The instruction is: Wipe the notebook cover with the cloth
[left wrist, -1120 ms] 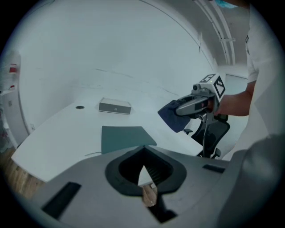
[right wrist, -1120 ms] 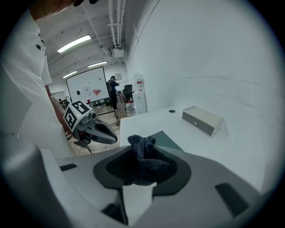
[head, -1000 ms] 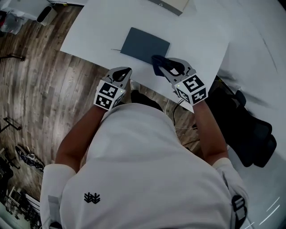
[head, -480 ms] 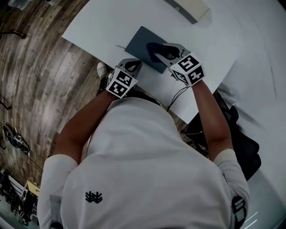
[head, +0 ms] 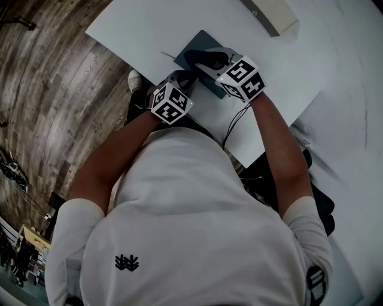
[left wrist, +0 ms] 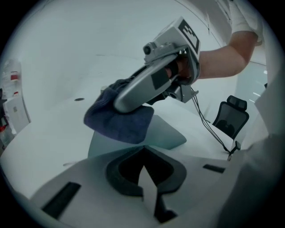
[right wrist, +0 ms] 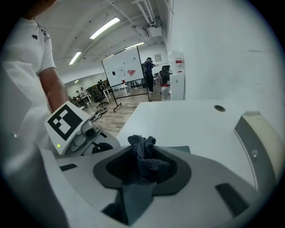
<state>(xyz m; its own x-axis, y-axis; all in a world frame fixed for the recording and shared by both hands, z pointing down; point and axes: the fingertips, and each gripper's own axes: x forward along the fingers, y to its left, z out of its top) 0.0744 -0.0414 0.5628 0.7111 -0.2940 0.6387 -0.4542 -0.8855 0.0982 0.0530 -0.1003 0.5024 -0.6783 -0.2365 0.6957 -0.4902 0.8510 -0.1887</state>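
The left gripper (head: 181, 77) sits over the near edge of the flat white table (head: 137, 30); its jaws (left wrist: 142, 153) are closed tip to tip with nothing between them; they point at the near corner of the thin slate-blue notebook (head: 204, 40), just short of it; contact cannot be confirmed. The notebook (left wrist: 165, 132) lies flat and skewed to the table edge, close to that edge. The right gripper (head: 200, 58) reaches in from the right, jaws clamped on the crumpled dark-blue cloth (head: 195, 58); the cloth (right wrist: 142, 156) bunches up between the pads and hangs beneath the right gripper (left wrist: 119, 101); the lower fold (left wrist: 120, 122) rests on the cover's left part, overhanging its left edge. Right of the cloth the cover is uncovered. Bare tabletop extends left of the notebook and beyond it. A pale beige flat slab (head: 270, 12) lies near the far edge, well apart. Dark wood-plank floor (head: 54, 89) borders the table's left side.
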